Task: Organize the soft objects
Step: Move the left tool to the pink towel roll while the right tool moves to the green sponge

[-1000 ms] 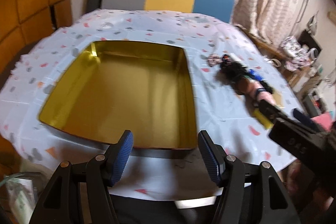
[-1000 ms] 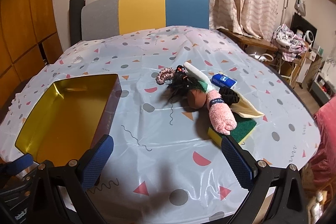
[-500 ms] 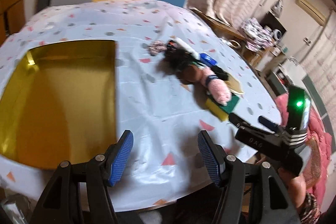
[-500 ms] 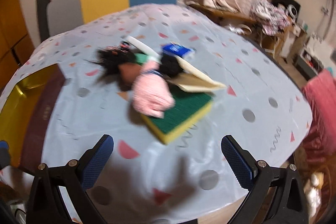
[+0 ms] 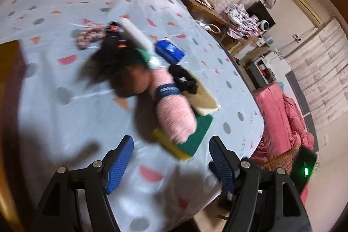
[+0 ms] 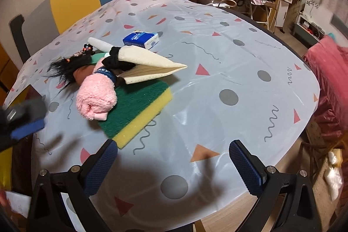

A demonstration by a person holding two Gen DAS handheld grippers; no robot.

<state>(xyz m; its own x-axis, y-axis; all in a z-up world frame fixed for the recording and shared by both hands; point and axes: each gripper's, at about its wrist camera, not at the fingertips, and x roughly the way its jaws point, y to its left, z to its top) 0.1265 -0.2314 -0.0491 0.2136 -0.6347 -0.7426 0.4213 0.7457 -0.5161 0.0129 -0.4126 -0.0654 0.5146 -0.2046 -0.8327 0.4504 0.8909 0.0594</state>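
Now that both grippers have swung off the gold tray and onto the pile, pickup looks like the step in hand; nothing is gripped yet.

Pink rolled towel (image 6: pixel 95 99) lies on the green-and-yellow sponge (image 6: pixel 139 110), just ahead of the left gripper (image 5: pixel 170 161) and roughly centred between its jaws. For the right gripper (image 6: pixel 174 163) the same pile sits ahead and off toward its left jaw. Behind the towel: doll (image 6: pixel 74 71) with black hair, black scrunchie (image 6: pixel 115 61), folded cream cloth (image 6: pixel 148 64), and a blue tissue pack (image 6: pixel 141 39) further out. All rest on the patterned tablecloth (image 6: pixel 228 62).

Both sets of jaws stand wide, empty.

Versus a second ago: the left wrist view then was filled by the tray, now only a sliver of tray (image 5: pixel 10 71) shows past the left jaw. Right gripper has closed in; sponge corner now nearly at its left jaw tip. Left view is motion-blurred, so it is likely mid-swing.

Judgement: towel or sponge is the likeliest first grab.
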